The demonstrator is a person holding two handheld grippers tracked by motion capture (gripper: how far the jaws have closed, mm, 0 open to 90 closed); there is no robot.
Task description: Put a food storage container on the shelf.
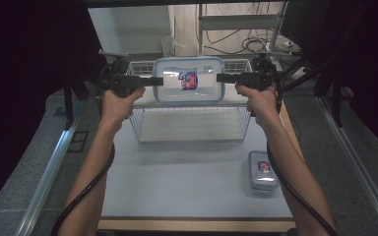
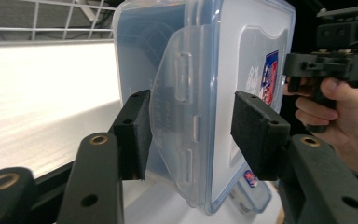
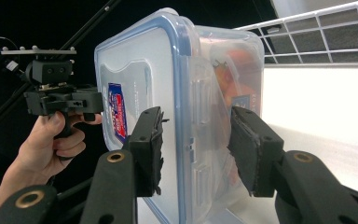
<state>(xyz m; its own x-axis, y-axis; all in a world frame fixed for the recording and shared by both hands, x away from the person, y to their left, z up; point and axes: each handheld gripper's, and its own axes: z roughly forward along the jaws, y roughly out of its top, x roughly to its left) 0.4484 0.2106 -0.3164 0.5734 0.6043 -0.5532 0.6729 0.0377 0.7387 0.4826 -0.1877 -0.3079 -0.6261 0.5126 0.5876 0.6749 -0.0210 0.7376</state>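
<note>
A large clear plastic food container (image 1: 189,80) with a blue-rimmed lid and a red-and-blue label is held up above the far part of a white wire basket (image 1: 192,129), which stands on the far half of the pale table (image 1: 177,182); the container is carried between the two grippers, one at each short end, its lid facing the person.

The left gripper (image 1: 153,81) comes in from the left, level, gripped by the person's left hand (image 1: 120,101); in the left gripper view its jaws straddle the container's end where the clear locking flap (image 2: 186,116) sits; the left pad lies against the body side, while a narrow gap seems to show between the right pad and the lid, so how firmly it grips cannot be told; the jaws stand at a middling width.

The right gripper (image 1: 225,77) comes in from the right, held by the right hand (image 1: 262,101); in the right gripper view (image 3: 193,149) its jaws span the other end, one pad on the lid side and one on the body side, both close against the plastic; something orange shows dimly through the wall there.

A small lidded container (image 1: 263,170) with the same label lies flat on the near right part of the table, well apart from the basket; black cables (image 1: 86,191) trail back along both forearms.
</note>
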